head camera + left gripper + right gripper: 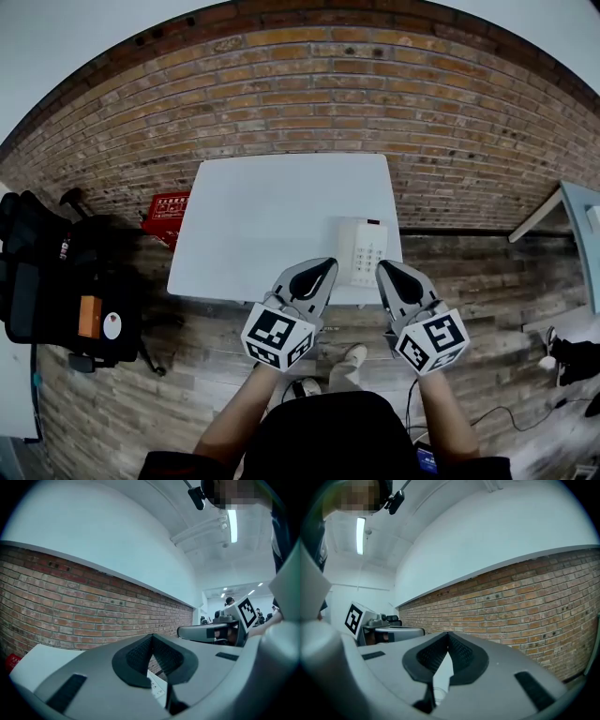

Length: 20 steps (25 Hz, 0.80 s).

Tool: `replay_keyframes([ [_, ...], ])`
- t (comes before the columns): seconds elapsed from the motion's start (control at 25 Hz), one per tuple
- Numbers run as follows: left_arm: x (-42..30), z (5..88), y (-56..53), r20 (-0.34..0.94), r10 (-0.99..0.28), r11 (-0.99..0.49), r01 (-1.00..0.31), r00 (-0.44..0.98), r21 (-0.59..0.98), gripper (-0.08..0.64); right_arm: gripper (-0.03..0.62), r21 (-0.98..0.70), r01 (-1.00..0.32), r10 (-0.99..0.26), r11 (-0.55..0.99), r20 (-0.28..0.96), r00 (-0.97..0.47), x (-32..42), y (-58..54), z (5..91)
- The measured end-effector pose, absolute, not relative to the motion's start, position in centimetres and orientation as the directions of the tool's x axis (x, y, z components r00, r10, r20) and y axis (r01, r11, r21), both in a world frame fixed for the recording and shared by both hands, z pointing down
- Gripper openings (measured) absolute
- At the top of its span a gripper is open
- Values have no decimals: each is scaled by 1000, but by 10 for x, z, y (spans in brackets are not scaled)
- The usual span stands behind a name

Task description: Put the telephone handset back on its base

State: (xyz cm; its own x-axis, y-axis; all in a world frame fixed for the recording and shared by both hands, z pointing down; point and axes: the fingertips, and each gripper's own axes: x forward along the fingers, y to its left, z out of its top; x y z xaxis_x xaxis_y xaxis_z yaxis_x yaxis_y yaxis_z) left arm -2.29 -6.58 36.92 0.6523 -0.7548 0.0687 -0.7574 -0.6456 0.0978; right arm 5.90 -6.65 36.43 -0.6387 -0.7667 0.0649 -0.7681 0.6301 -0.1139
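A white telephone with a keypad lies on the near right part of the white table. A long pale part that looks like the handset runs along its left side; I cannot tell how it sits. My left gripper hovers at the table's front edge, just left of the phone, jaws shut on nothing. On the phone's right, my right gripper is likewise shut and empty. In the left gripper view the shut jaws meet, and a bit of keypad shows below them. The right gripper view shows closed pads.
A brick wall stands behind the table. A black chair with bags and a red box are on the floor at the left. Another table's corner is at the right. Cables lie on the wooden floor.
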Motion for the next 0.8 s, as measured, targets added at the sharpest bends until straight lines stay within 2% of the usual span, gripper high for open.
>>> replay_keyframes([
  [0.8, -55, 360, 8, 30, -709, -703, -709, 705, 63, 9, 12, -60, -799, -798, 598, 49, -601, 19, 11, 351],
])
